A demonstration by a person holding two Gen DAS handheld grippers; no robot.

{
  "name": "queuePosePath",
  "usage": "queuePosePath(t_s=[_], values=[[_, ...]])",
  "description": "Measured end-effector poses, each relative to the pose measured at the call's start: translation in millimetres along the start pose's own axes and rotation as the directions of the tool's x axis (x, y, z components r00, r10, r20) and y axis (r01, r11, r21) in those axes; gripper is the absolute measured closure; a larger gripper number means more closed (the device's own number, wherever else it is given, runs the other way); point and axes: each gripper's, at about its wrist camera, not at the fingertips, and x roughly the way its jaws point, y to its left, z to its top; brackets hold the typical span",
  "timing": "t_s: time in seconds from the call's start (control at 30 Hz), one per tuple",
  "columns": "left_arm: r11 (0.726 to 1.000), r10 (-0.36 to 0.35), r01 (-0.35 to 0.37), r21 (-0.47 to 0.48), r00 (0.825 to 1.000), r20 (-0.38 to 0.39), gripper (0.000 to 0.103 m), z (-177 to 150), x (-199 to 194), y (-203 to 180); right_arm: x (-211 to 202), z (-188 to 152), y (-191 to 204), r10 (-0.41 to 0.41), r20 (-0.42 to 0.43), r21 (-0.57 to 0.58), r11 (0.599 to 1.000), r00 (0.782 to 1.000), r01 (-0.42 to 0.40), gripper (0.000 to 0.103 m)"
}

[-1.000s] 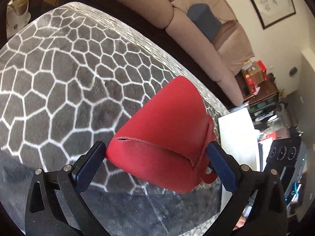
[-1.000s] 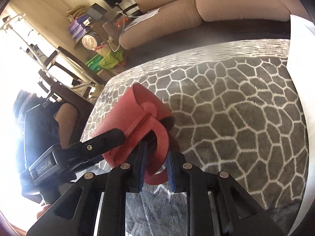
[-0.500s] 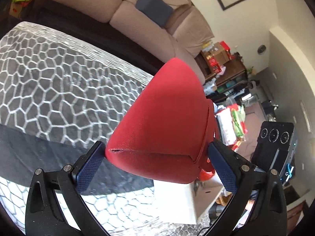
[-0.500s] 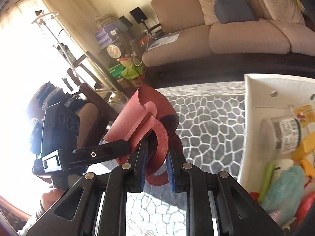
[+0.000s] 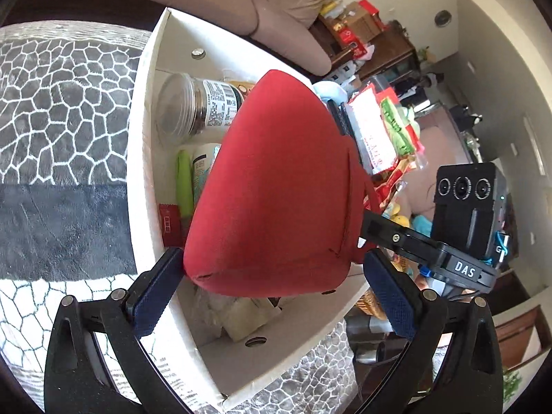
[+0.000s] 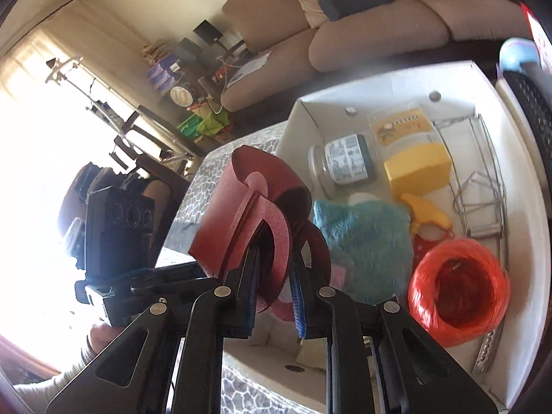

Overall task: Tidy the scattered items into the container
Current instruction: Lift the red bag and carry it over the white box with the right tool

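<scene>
While your left gripper (image 5: 272, 289) cradles the red leather pouch (image 5: 276, 186) between spread pads over the white box (image 5: 138, 158), lower before releasing, aiming past the glass jar (image 5: 196, 107). From the right wrist, your right gripper (image 6: 276, 296) is pinched on the pouch's handle loop (image 6: 279, 241); only this view reveals the teal cloth (image 6: 362, 241), yellow block (image 6: 417, 169) and orange twine roll (image 6: 459, 283), so pick the free spot

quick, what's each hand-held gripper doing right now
Left hand-held gripper: closed around the red pouch.
Right hand-held gripper: clamped on that pouch's handle.
</scene>
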Motion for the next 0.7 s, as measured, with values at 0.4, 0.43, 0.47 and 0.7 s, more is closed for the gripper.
queuePosePath(t_s=[0.4,0.43,0.47,0.7], values=[[0.998,0.056,-0.056,-0.010,0.998,0.035,0.000,21,8,-14,48,-12,-43,-0.070,-0.220,-0.095,0.994,0.973,0.050,0.085],[0.994,0.109,-0.109,0.002,0.993,0.044,0.000,23,11,-18,56,-8,-42,-0.087,-0.225,-0.107,0.992,0.971,0.064,0.088],[0.989,0.148,-0.149,0.022,0.988,0.054,0.000,25,15,-21,61,-3,-39,-0.110,-0.223,-0.127,0.988,0.969,0.083,0.088],[0.999,0.051,-0.051,-0.013,0.997,0.065,0.000,43,8,-20,85,14,-27,-0.300,-0.245,-0.275,0.933,0.922,0.230,0.093]])
